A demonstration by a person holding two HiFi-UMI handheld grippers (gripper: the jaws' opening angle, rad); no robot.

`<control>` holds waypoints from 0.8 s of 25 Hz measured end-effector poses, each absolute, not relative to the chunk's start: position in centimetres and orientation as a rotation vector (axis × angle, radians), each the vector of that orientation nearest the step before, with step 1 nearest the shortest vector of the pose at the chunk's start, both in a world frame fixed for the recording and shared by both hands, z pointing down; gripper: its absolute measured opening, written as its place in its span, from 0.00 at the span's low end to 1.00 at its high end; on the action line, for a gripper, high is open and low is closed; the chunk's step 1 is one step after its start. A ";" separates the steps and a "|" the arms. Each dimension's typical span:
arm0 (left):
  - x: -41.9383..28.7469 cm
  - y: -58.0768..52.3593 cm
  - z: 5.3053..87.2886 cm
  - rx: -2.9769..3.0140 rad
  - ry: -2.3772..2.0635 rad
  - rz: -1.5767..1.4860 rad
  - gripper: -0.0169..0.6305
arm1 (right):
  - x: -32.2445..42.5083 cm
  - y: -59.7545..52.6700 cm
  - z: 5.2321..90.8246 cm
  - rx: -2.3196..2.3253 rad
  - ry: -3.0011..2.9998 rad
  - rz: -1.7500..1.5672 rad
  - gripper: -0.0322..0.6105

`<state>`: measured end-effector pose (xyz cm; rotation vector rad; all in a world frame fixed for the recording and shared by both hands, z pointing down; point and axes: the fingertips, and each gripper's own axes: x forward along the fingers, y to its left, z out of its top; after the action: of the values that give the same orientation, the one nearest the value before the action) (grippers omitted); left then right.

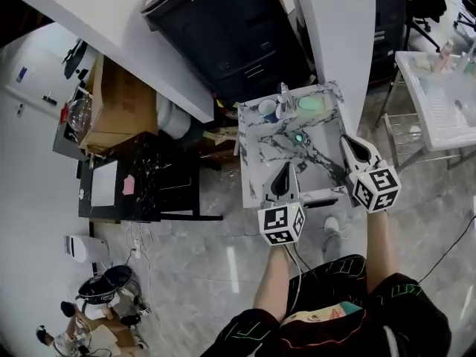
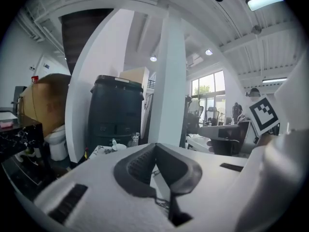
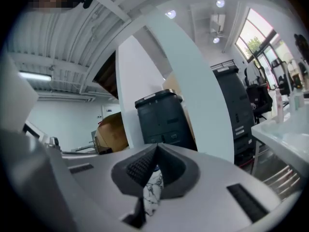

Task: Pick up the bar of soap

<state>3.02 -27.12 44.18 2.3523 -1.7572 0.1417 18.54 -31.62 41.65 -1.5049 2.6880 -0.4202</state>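
In the head view a pale green bar of soap (image 1: 311, 103) lies at the back right of a marble-patterned sink counter (image 1: 253, 162), next to a faucet (image 1: 284, 95) and a white cup (image 1: 268, 110). A small green round thing (image 1: 299, 137) sits in the basin. My left gripper (image 1: 285, 166) hangs over the counter's front edge with its jaws shut and empty. Near the right front corner my right gripper (image 1: 348, 140) is also shut and holds nothing. The jaw tips meet in both the left gripper (image 2: 155, 145) view and the right gripper (image 3: 157, 147) view. The soap is apart from both.
A white column (image 1: 335, 28) and a black cabinet (image 1: 223, 28) stand behind the sink. A cardboard box (image 1: 115, 103) and a black table (image 1: 126, 181) are at the left. A white table (image 1: 439, 95) with bottles stands at the right. People sit at the far lower left.
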 end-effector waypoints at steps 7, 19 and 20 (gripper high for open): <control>4.4 -32.5 47.0 2.391 -1.679 0.297 0.04 | 18.5 -37.4 45.7 -1.441 2.656 -0.588 0.06; 2.9 -38.1 47.0 2.317 -1.741 0.192 0.04 | 18.3 -42.3 46.4 -1.416 2.723 -0.543 0.06; 3.0 -38.4 47.1 2.305 -1.739 0.176 0.04 | 18.6 -42.5 46.5 -1.432 2.727 -0.536 0.06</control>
<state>3.03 -38.42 47.13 2.3048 -1.7387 0.1760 18.58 -42.55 46.49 -1.4323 2.7266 -0.5358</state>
